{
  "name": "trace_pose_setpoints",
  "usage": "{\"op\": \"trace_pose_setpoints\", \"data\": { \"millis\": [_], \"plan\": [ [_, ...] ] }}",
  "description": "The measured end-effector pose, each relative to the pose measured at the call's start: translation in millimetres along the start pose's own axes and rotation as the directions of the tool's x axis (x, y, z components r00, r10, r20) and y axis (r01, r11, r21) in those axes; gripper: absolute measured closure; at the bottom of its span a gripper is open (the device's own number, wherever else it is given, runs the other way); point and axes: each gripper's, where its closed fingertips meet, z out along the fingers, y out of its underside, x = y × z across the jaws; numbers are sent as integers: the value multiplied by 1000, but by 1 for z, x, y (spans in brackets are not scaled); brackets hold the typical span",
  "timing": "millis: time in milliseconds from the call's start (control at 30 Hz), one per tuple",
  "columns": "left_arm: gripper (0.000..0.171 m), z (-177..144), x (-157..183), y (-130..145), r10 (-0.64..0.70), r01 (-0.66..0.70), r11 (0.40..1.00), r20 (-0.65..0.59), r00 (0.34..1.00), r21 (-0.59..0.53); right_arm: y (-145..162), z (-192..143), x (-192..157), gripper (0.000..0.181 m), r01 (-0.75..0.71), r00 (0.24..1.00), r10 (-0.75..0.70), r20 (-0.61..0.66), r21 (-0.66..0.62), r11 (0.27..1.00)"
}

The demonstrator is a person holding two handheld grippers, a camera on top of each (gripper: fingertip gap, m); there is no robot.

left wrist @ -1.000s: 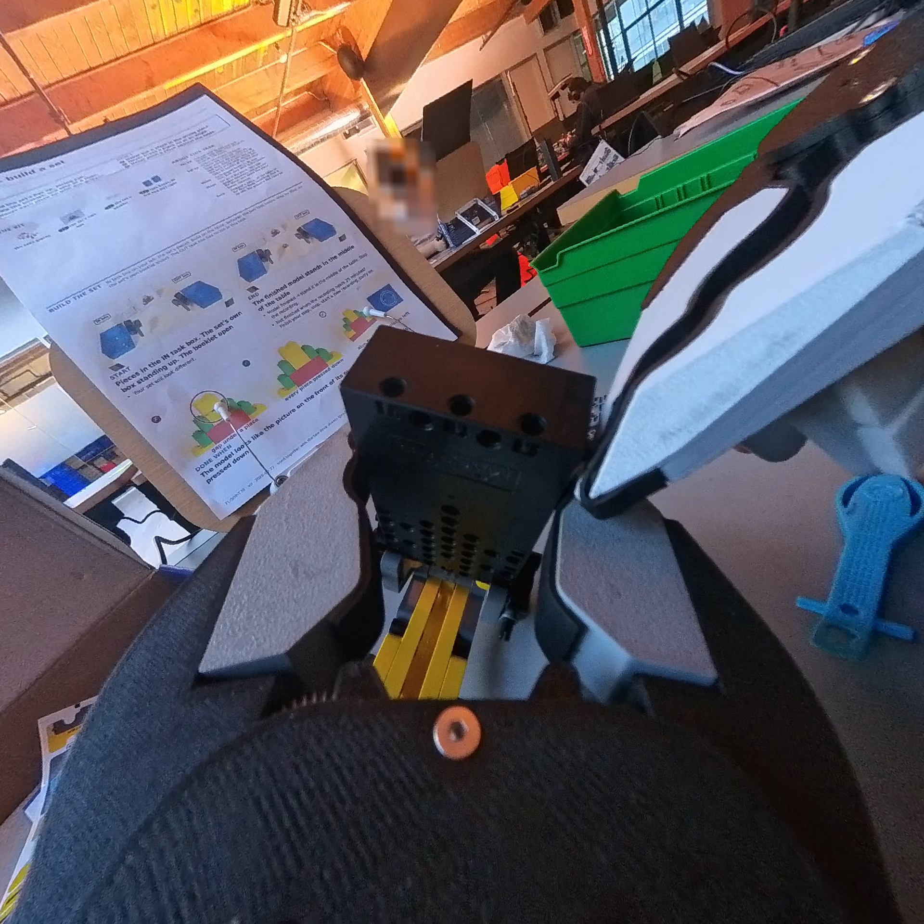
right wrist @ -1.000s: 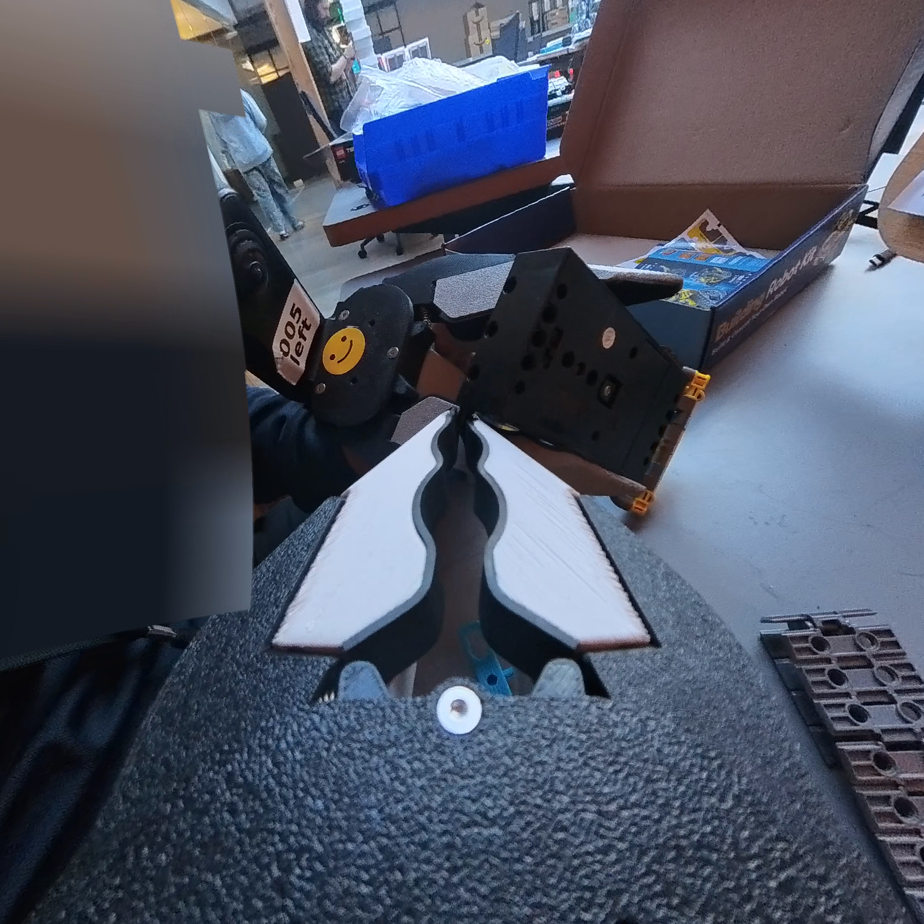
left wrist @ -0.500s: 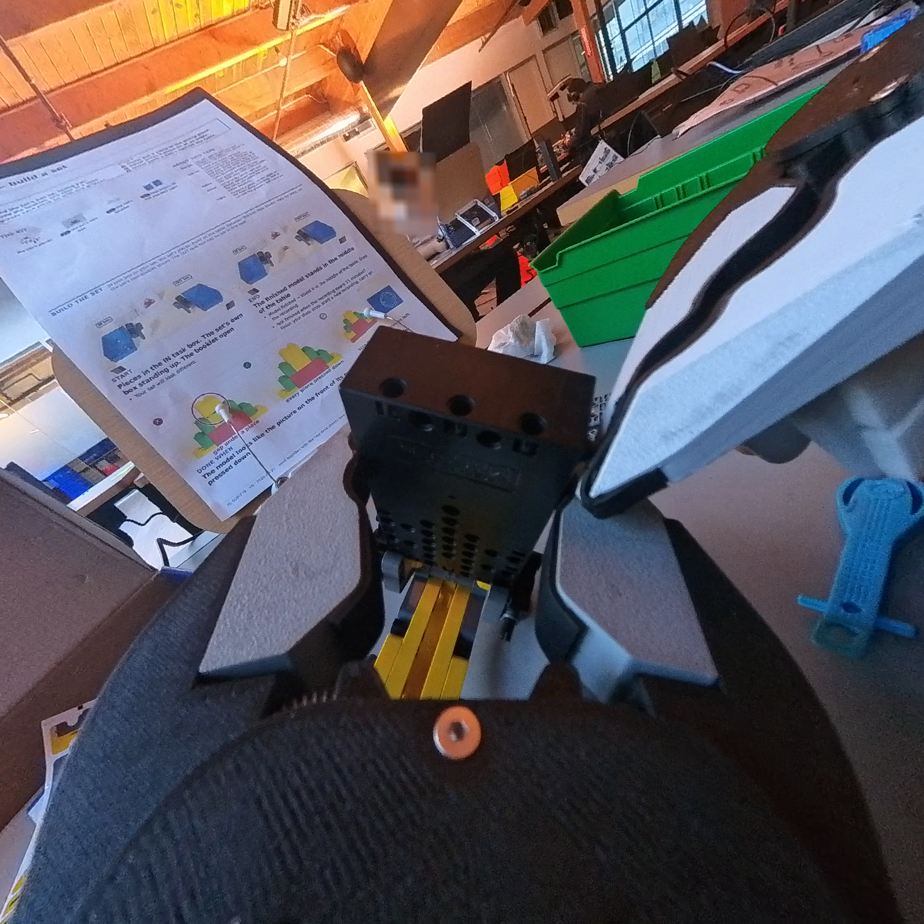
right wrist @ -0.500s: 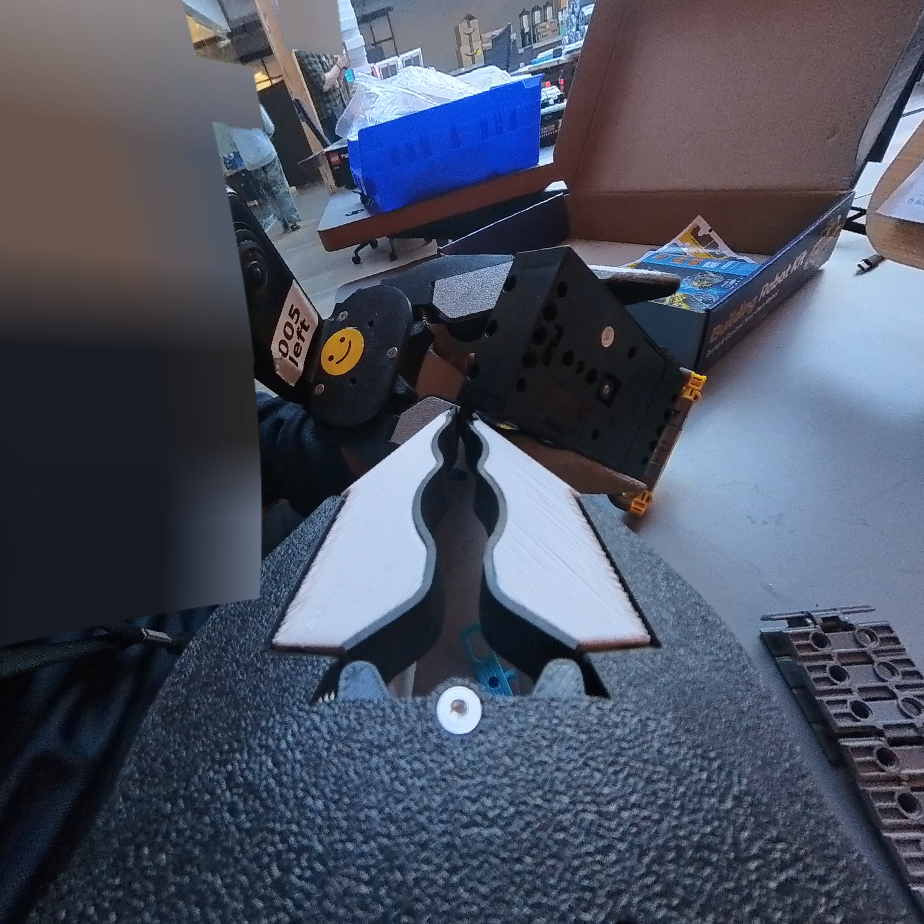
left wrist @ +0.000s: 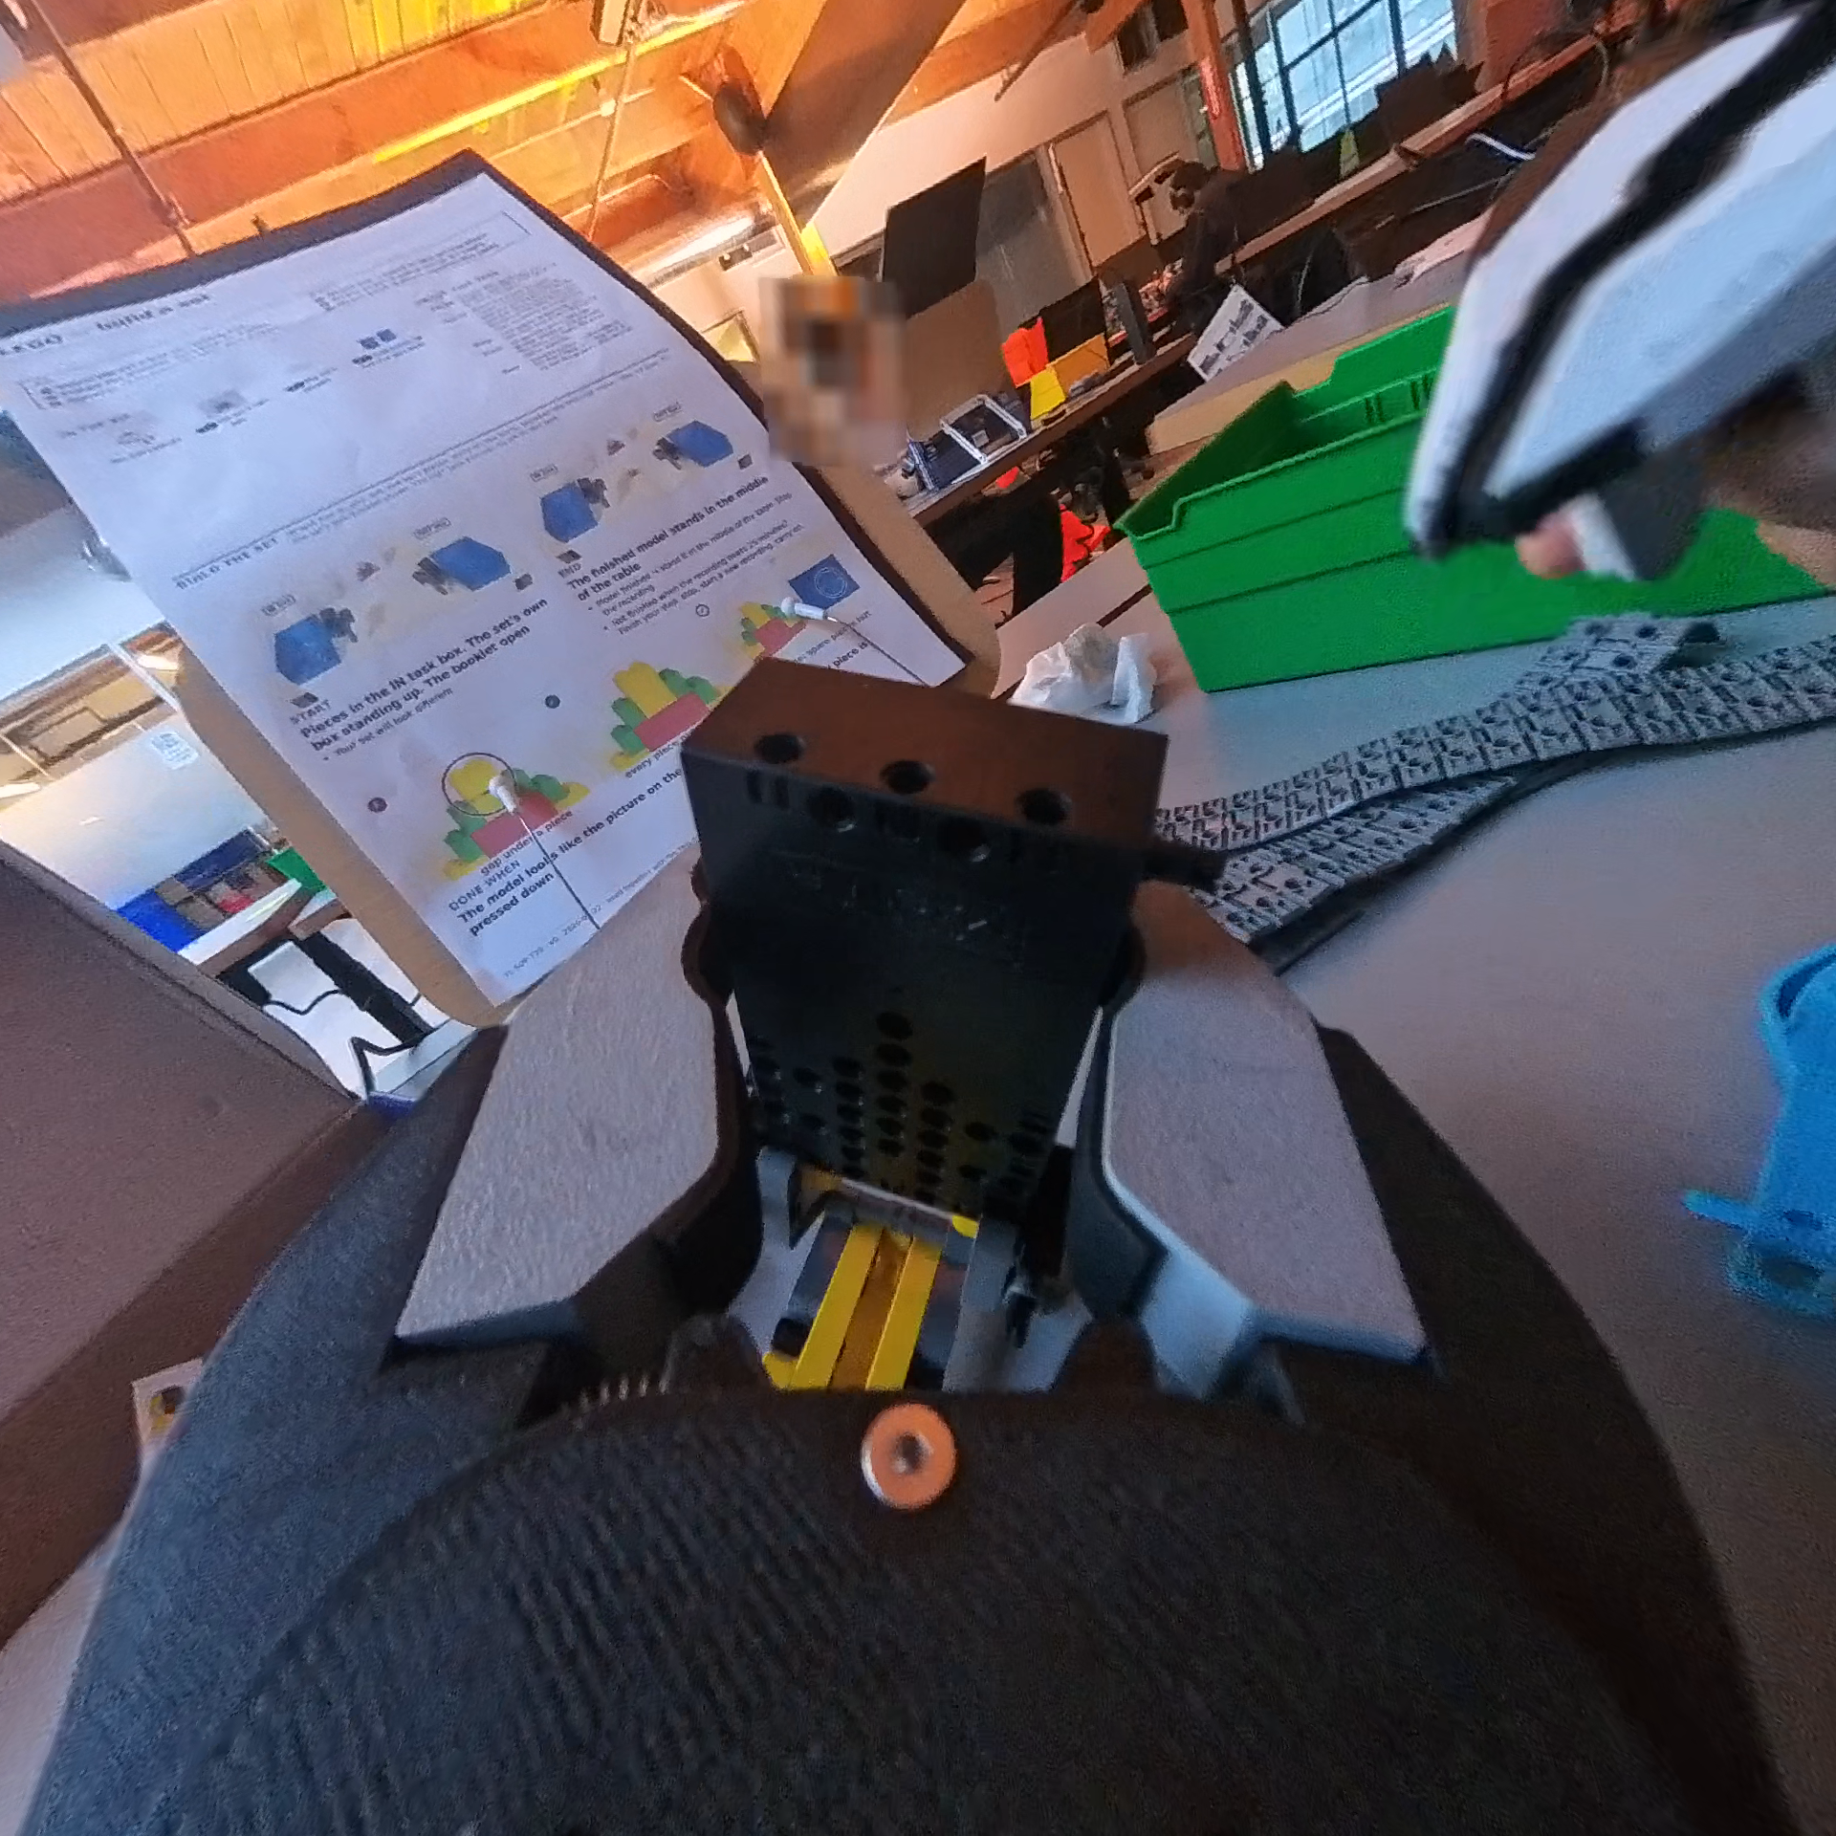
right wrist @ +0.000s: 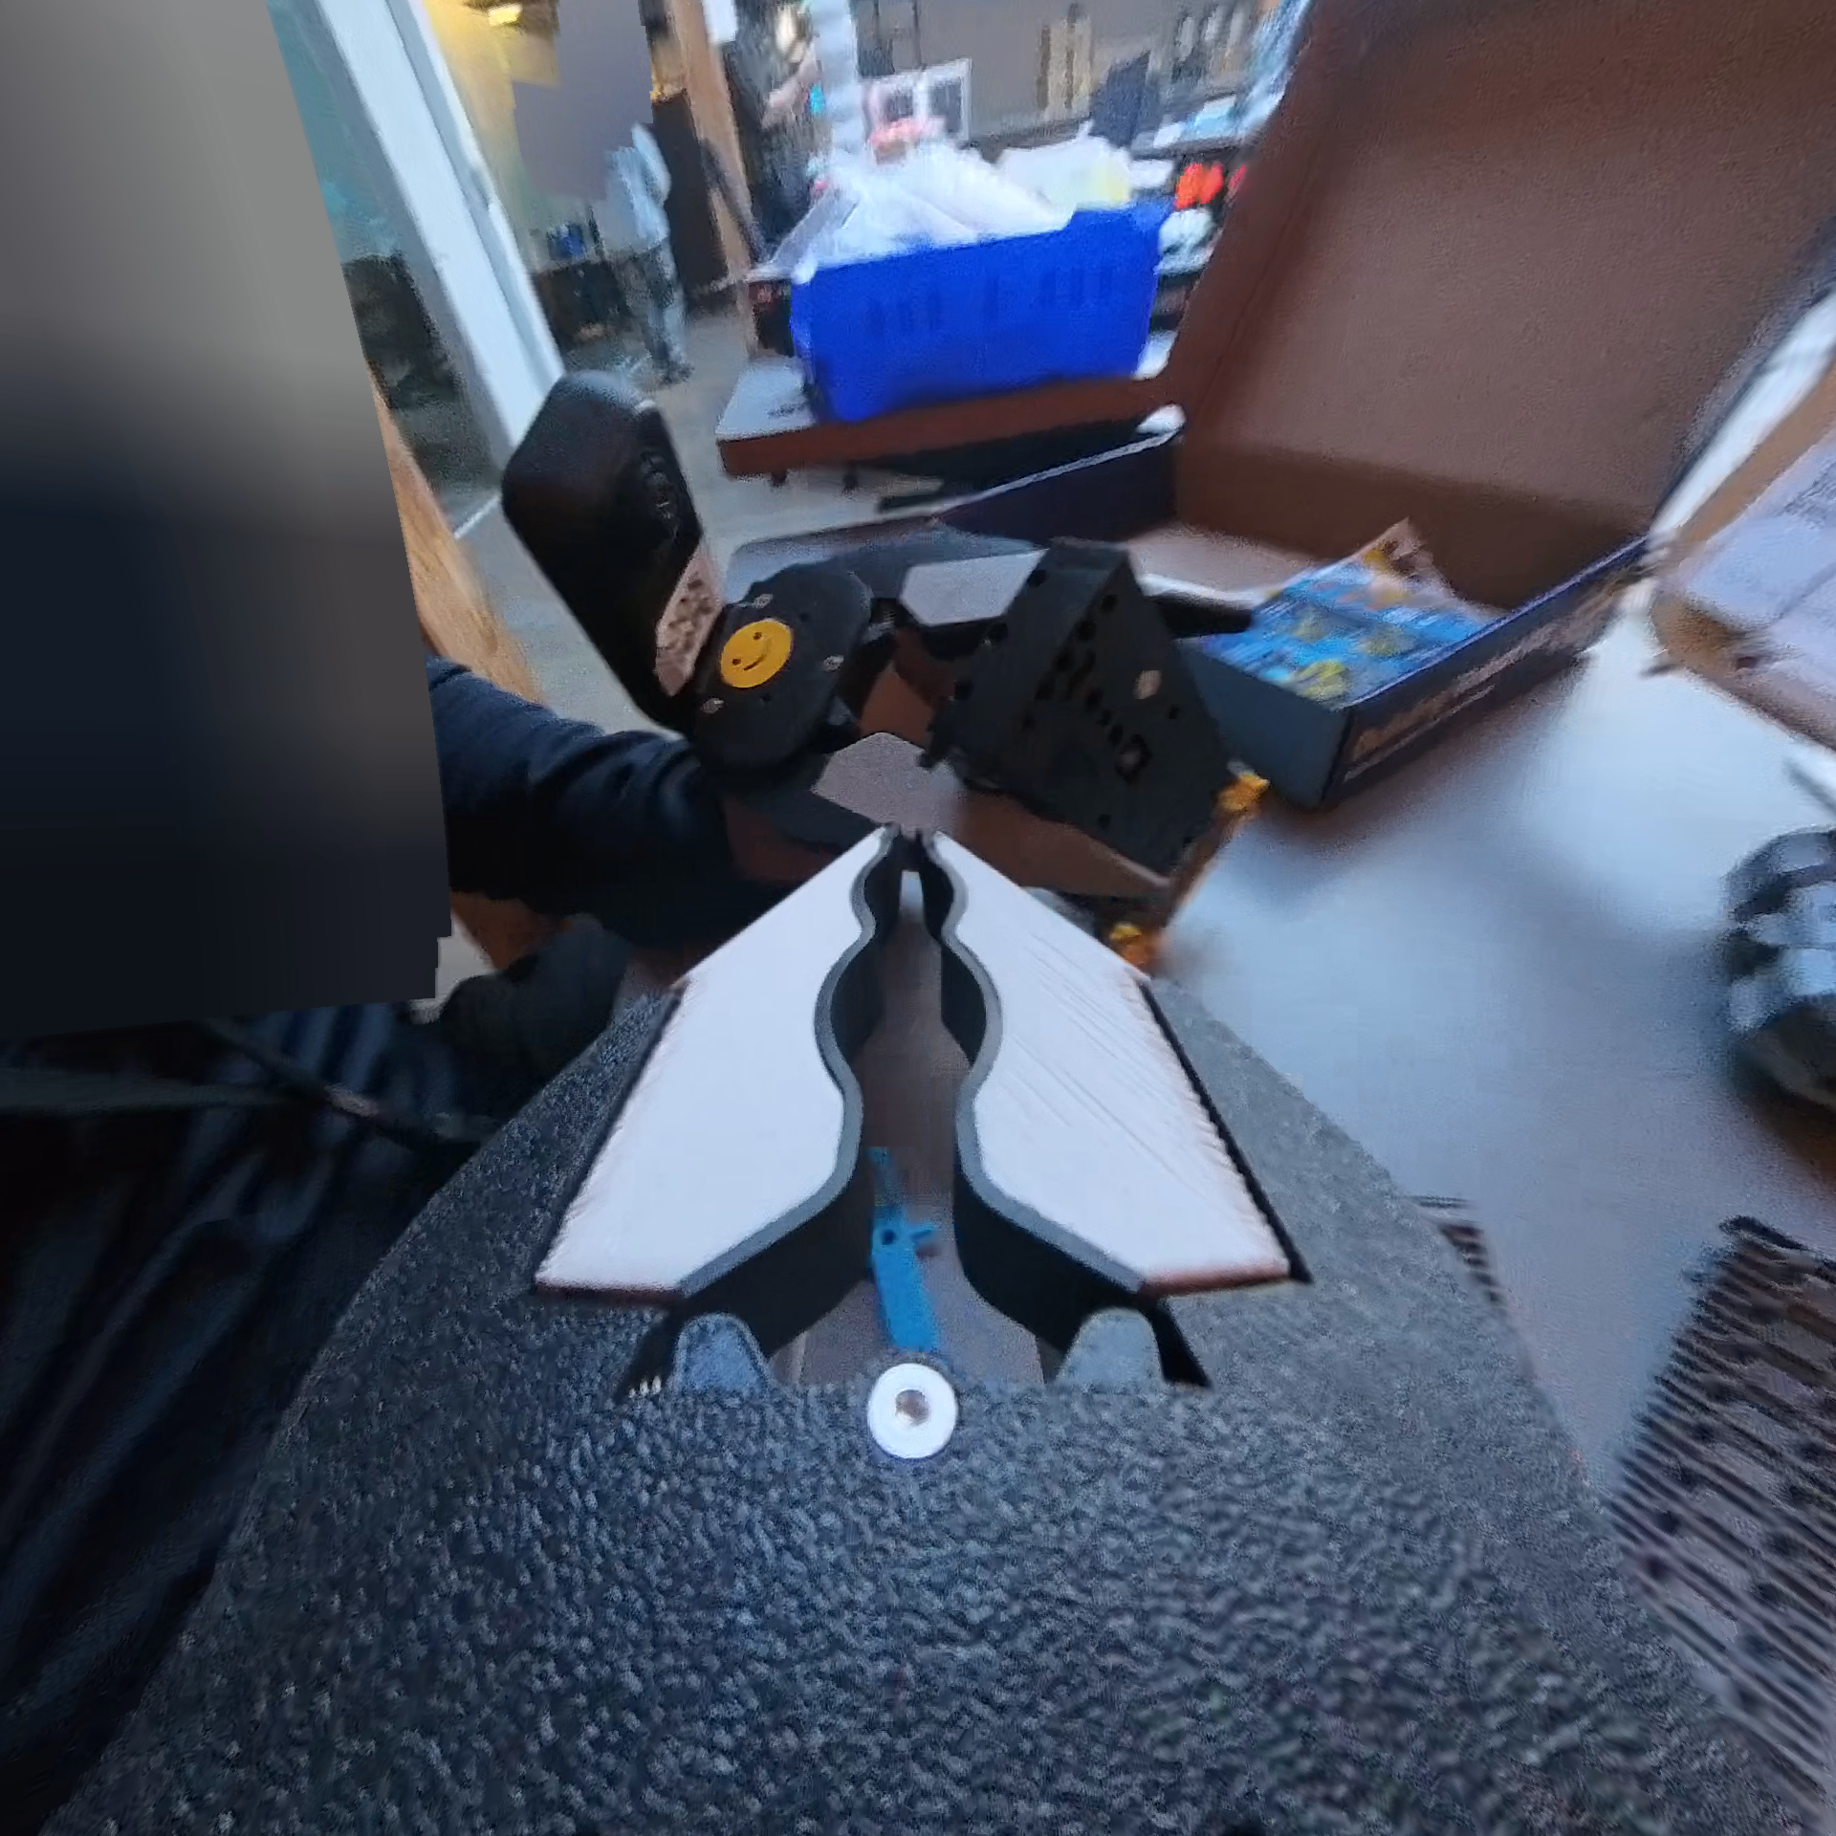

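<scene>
**Black block clamped, closed fingers apart**

Clamped in the left gripper [left wrist: 909,979]: a black perforated block [left wrist: 919,924], tilted up off the table, yellow strips [left wrist: 864,1311] at its lower end. Seen from the right wrist view as a dark holed body [right wrist: 1088,710] with yellow-orange tips. Right gripper [right wrist: 906,844] drawn together, holding nothing, near the block but apart from it.

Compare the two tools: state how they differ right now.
The left tool is shut on the black perforated block; the right tool is shut on nothing. The left tool's fingers stand apart around the block; the right tool's fingertips nearly touch. Both have pale pads on black bodies.
</scene>
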Motion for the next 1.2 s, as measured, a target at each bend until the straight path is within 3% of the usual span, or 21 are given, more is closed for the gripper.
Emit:
{"op": "trace_pose_setpoints", "data": {
  "millis": [100,233,367,500,733,967,1100,1200],
  "plan": [
    [97,0,7,0,78,-80,996,-51,996,-40,5,-19,22,181,-1,996,9,-89,87,996],
    [97,-1,18,9,151,-186,970,-212,966,-158,17,-32,29,181,-47,994,61,-91,151,987],
    [98,3,19,17,58,-219,910,-415,908,-351,20,-32,36,181,-16,990,34,-139,125,992],
    [98,6,35,14,-127,-216,857,-598,791,-468,30,-28,42,181,-59,985,74,-158,99,993],
    [98,24,60,20,-307,-179,818,-678,668,-547,48,-25,58,181,-114,967,122,-224,49,992],
    [99,17,70,39,-257,-271,781,-686,681,-562,55,-21,59,181,-101,964,99,-248,6,995],
    [99,4,78,69,-286,-328,715,-686,669,-618,55,-22,63,181,-90,958,86,-275,-2,996],
    [99,-2,83,78,-264,-360,706,-698,666,-610,56,-21,63,180,-85,957,78,-279,-11,996]
  ]
}}
